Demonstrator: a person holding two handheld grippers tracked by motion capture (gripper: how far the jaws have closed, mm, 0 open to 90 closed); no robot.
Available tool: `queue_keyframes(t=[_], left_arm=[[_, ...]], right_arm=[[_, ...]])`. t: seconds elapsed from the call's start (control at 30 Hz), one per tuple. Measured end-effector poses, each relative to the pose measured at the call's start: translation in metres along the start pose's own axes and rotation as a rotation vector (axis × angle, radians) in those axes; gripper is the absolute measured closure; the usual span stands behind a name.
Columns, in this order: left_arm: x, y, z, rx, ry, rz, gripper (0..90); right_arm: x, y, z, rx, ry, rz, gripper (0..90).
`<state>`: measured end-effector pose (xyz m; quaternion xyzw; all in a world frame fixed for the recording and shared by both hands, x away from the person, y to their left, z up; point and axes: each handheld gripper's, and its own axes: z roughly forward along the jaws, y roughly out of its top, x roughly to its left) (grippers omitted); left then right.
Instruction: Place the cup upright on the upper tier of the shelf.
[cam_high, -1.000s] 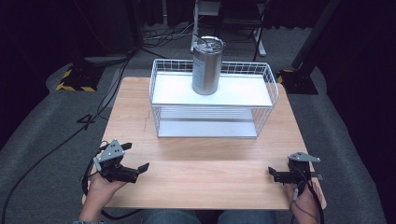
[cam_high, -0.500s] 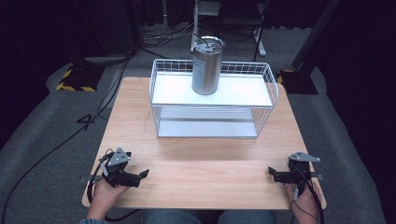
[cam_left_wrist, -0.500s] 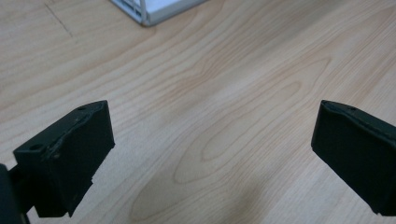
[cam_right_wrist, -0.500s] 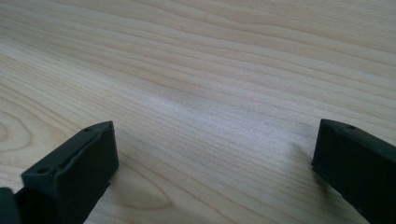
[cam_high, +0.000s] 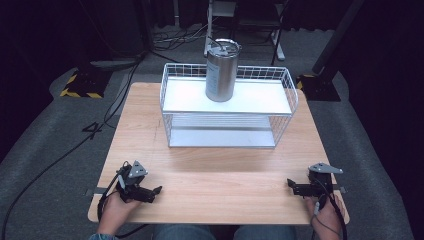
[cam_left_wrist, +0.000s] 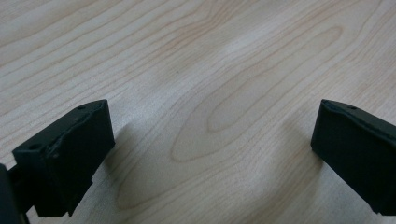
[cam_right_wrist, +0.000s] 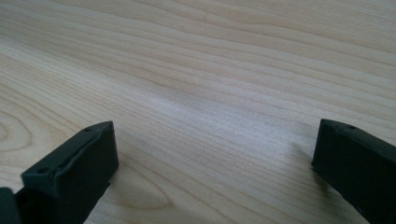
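Right now both tongs are sitting low by the near edge of the wooden table (cam_high: 215, 172), and a white wire basket rack (cam_high: 227, 107) is standing in the middle toward the far edge. The left gripper (cam_high: 152, 191) is lying near the rack's left front side with its jaws wide apart and nothing between them. The right gripper (cam_high: 292, 186) is lying out past the rack's right front side, also spread wide and holding nothing. A steel tumbler (cam_high: 222, 70) with a lid is standing straight up on the rack's top shelf, a little left of its middle. So the cup is sitting far ahead of both tongs, and its long side is pointing up. I think the left one is a bit nearer, but both are well apart from it.
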<state>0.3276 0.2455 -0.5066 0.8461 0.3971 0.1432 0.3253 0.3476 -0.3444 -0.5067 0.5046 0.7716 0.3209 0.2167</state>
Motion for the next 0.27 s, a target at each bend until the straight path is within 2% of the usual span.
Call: queue_keyframes(t=[0.07,0.1,0.13,0.2,0.27], left_arm=[[-0.0005,-0.0004,-0.0003,-0.001,0.011,-0.002,0.0],[-0.0016,-0.0007,-0.0001,-0.004,0.011,-0.018,0.0],[-0.0016,-0.0006,-0.0007,0.000,0.023,-0.012,0.0],[-0.0033,-0.0007,-0.0006,0.002,0.024,-0.031,0.0],[-0.0031,-0.0008,-0.0007,0.001,0.023,-0.030,0.2]], right_arm=[[0.0001,0.0000,0.0000,-0.001,-0.001,0.001,0.3],[0.0001,0.0000,0.0000,0.000,0.000,0.001,0.3],[0.0000,0.0000,0.0001,-0.001,-0.001,0.000,0.3],[0.0002,0.0000,0.0000,-0.001,-0.001,0.001,0.3],[0.0001,0.0000,0.0000,-0.001,-0.001,0.000,0.3]])
